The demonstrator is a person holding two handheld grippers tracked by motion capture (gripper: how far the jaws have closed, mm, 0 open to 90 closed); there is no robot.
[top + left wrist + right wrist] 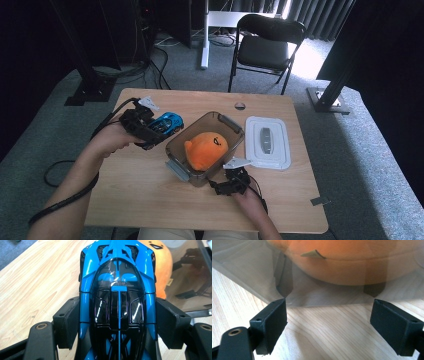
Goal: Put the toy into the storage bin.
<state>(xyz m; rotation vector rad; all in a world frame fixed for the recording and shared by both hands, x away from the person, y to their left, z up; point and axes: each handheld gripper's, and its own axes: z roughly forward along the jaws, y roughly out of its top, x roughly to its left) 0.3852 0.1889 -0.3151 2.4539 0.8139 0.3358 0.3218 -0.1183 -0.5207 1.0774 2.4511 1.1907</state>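
A blue and black toy car (166,123) (117,297) is held off the table by my left gripper (150,131) (117,325), whose pads press on both its sides. Just right of it stands a clear smoky plastic box (175,150) (262,270) with an orange plush toy (206,148) (162,267) (342,262) inside. My right gripper (234,176) (329,322) rests near the table at the box's near side, jaws wide apart with nothing between them, the tips almost at the box wall.
The box's white lid (268,142) lies flat to the right of the box. A grommet hole (240,106) sits at the table's far edge. A black folding chair (265,45) stands beyond the wooden table (150,200).
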